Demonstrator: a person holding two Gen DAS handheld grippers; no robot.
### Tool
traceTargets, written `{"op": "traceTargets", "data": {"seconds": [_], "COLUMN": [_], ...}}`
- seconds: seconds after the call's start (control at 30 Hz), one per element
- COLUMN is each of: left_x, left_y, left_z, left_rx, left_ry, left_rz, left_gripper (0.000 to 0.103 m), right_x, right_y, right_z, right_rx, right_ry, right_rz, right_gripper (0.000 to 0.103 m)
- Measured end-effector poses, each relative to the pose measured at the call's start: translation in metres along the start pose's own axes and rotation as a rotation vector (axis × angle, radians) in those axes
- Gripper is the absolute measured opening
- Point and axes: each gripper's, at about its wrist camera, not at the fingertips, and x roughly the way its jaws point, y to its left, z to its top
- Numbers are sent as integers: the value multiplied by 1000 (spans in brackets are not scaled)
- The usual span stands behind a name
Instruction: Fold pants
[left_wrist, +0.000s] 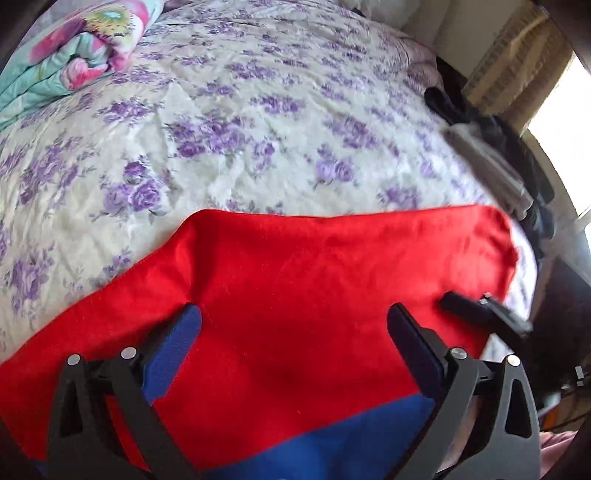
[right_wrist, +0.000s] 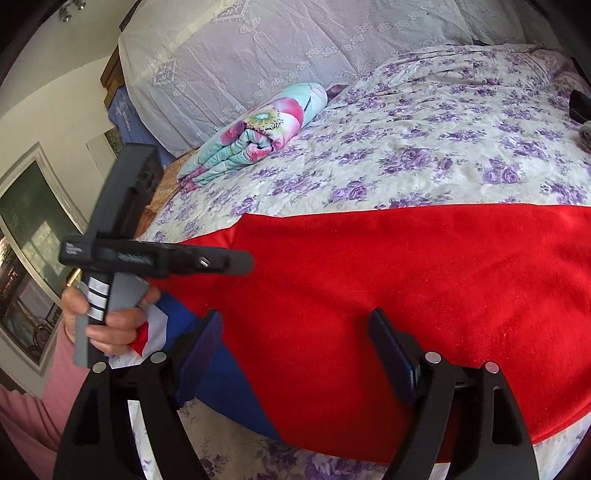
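My left gripper (left_wrist: 293, 319) has its jaws spread wide, nothing between them, hovering above the pants (left_wrist: 295, 295). Pants are red with a blue section (left_wrist: 332, 443) at 6 o'clock in the left wrist view, lying flat across the near edge of the bed (left_wrist: 258, 129), which has a purple floral sheet. Folded floral quilt (left_wrist: 74, 55) sits at 10 o'clock, dark clothes pile (left_wrist: 498, 140) at 2 o'clock on the bed edge. My right gripper (right_wrist: 295, 325) is also spread apart and empty, over the pants (right_wrist: 406, 295). From the right wrist view, my left hand (right_wrist: 107, 321) grips the other tool's handle at 8 o'clock, just beside the blue and white part of the pants. Quilt (right_wrist: 258, 136) at 11 o'clock, lace-covered headboard (right_wrist: 258, 55) at 12.
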Motion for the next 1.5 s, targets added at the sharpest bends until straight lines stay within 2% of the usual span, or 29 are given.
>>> {"op": "traceTargets", "data": {"seconds": [0.1, 0.17, 0.2, 0.23, 0.27, 0.3, 0.33, 0.43, 0.47, 0.57, 0.6, 0.63, 0.67, 0.7, 0.77, 0.83, 0.9, 1.07, 1.2, 1.33, 1.5], "left_x": [-17, -13, -7, 9, 18, 16, 18, 23, 22, 15, 14, 18, 24, 34, 49, 50, 49, 46, 46, 45, 45], "left_y": [-4, -8, -7, -2, 2, -3, -12, -34, -40, -67, -76, -88, -97, -104, -114, -118, -115, -112, -112, -113, -114], "left_z": [0, 0, -2, -3, -5, -7, -8, -11, -13, -21, -23, -28, -31, -35, -47, -51, -51, -54, -54, -56, -55], "left_rx": [-54, -61, -67, -91, -98, -65, -24, 43, 56, 80, 88, 106, 125, 146, 210, 230, 217, 219, 220, 219, 220], "left_ry": [-56, -62, -55, -23, -12, -48, -31, -11, -9, -31, -37, -38, -28, -15, -39, -78, -91, -121, -123, -125, -129], "left_rz": [-83, -89, -65, -12, 9, 43, 97, 228, 235, 126, 92, 57, 49, 64, 171, 204, 196, 196, 195, 191, 190], "left_gripper": [99, 99, 99, 99, 99, 99, 99, 99, 99, 99, 99, 99, 99, 99, 99, 99, 99, 99, 99, 99, 99], "right_x": [-12, -21, -24, -23, -20, -21, -27, -50, -57, -72, -73, -78, -88, -99, -117, -133, -147, -168, -161, -160, -167], "right_y": [-1, -4, -11, -22, -34, -45, -47, -40, -41, -62, -80, -95, -109, -121, -132, -136, -138, -139, -160, -162, -172], "right_z": [6, 9, 9, 8, 8, 8, 10, 10, 9, 4, 2, -2, -5, -7, -9, -15, -21, -34, -45, -48, -48], "right_rx": [10, 17, 37, 80, 138, 196, 200, 136, 125, 153, 197, 243, 292, 341, 350, 362, 391, 407, 473, 478, 570], "right_ry": [-45, -88, -101, -94, -73, -67, -80, -137, -161, -170, -149, -156, -186, -214, -247, -280, -309, -356, -304, -309, -335], "right_rz": [31, 43, 12, -40, -70, -35, -13, -111, -135, -246, -326, -341, -297, -287, -349, -293, -253, -335, -333, -320, -178], "right_gripper": [82, 82, 83, 84, 84, 83, 83, 83, 83, 85, 85, 84, 77, 73, 66, 67, 72, 79, 79, 80, 80]}}
